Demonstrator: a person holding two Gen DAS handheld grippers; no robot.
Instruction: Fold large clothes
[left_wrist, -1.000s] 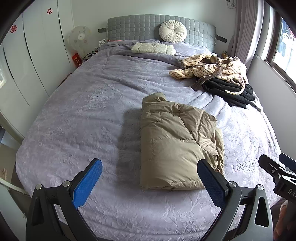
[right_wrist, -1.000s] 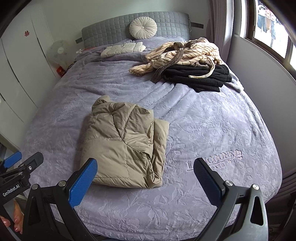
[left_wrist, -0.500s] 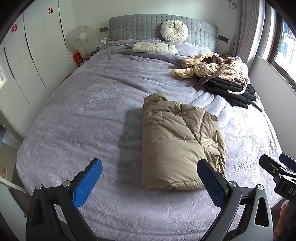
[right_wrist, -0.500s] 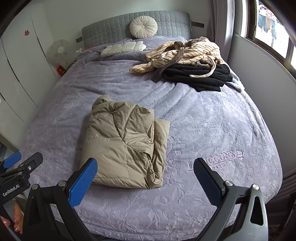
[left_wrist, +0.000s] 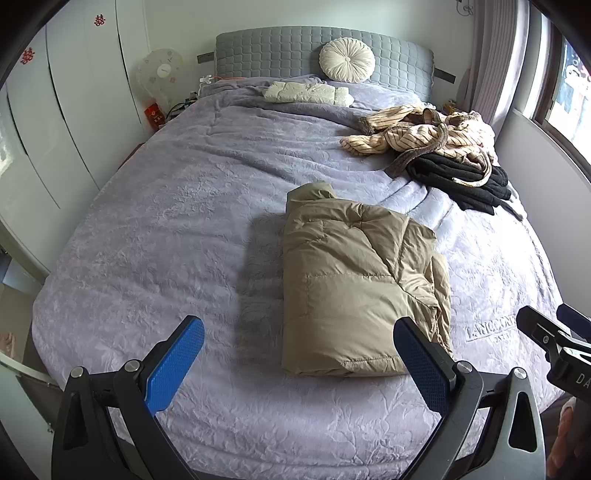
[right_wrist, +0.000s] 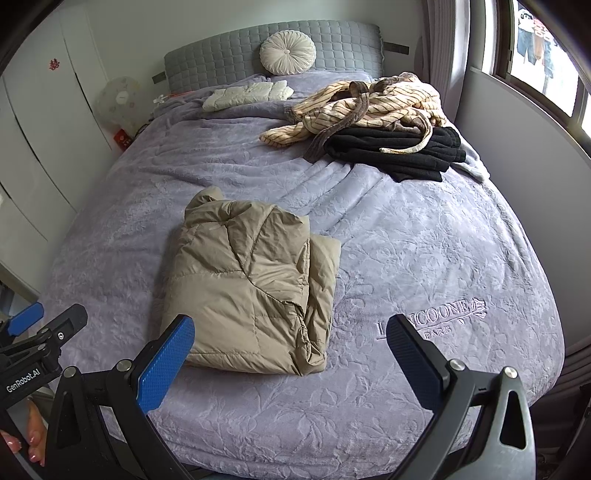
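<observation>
A tan puffer jacket (left_wrist: 358, 288) lies folded into a compact rectangle in the middle of the purple bed (left_wrist: 166, 229); it also shows in the right wrist view (right_wrist: 251, 284). My left gripper (left_wrist: 297, 343) is open and empty, held above the bed's near edge, short of the jacket. My right gripper (right_wrist: 288, 339) is open and empty, also back from the jacket's near edge. Each gripper shows at the edge of the other's view. A striped beige robe (right_wrist: 369, 103) and a black garment (right_wrist: 399, 147) lie piled at the far right.
A folded cream garment (left_wrist: 306, 92) and a round cushion (left_wrist: 347, 61) sit by the grey headboard. White wardrobes (left_wrist: 55, 122) and a fan (left_wrist: 159, 70) stand at the left. A wall and window (right_wrist: 535, 48) bound the right side.
Both grippers have drifted very slightly, shifting the view a little. The jacket and the other clothes have not moved. Both grippers stay open.
</observation>
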